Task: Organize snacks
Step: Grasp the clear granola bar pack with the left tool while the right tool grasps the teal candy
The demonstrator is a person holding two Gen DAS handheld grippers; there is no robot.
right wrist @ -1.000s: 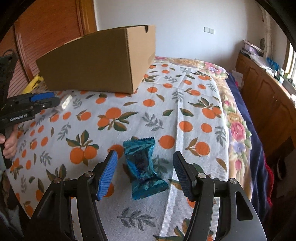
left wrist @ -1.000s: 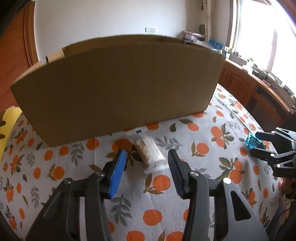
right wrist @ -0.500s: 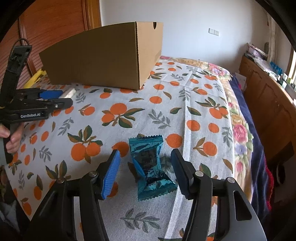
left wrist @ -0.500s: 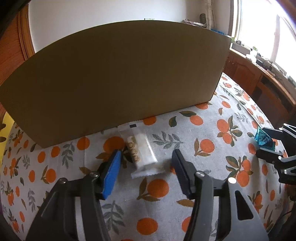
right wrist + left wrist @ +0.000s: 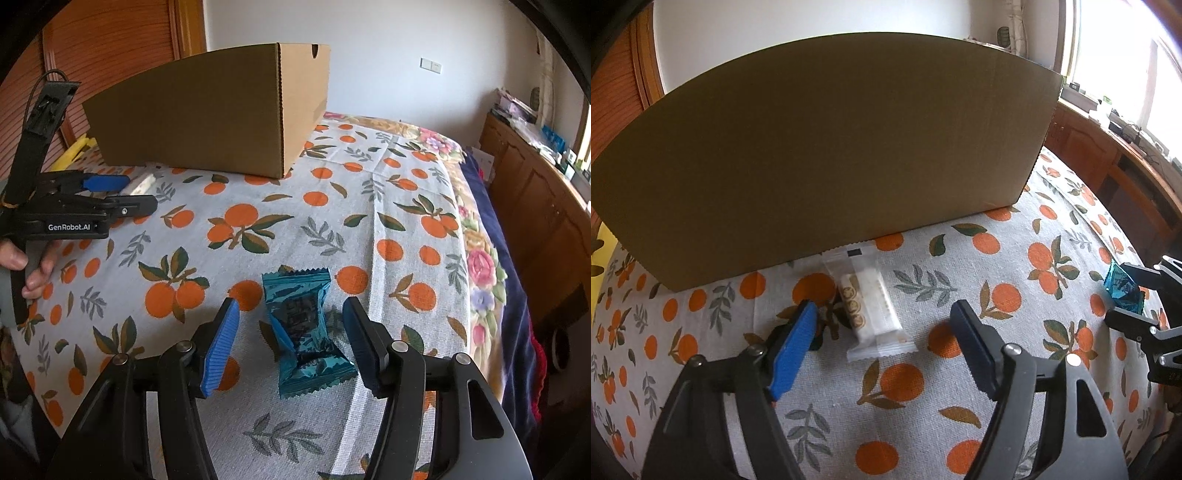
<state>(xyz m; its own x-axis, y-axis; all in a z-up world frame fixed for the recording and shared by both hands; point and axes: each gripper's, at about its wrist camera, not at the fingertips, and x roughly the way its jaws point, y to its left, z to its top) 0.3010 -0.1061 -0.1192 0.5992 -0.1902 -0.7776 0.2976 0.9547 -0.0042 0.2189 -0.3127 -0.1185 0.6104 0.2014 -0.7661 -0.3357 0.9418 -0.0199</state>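
Both grippers spread: left gripper point(image 5: 882, 325) straddles white bar point(image 5: 871, 306), right gripper point(image 5: 291, 328) teal packet point(image 5: 304, 328); slick wrappers may slip.

snack bar point(image 5: 868, 300) lies before the cardboard box point(image 5: 827, 147); wrapped candy point(image 5: 303, 328) well right, on the tablecloth point(image 5: 369, 206).

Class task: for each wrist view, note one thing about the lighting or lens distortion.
Left wrist view: the fisheye bows the cardboard box into an arc, and the window at upper right is blown out white. Right wrist view: even daylight, the teal snack packet is sharp, and dark vignetting fills the corners.
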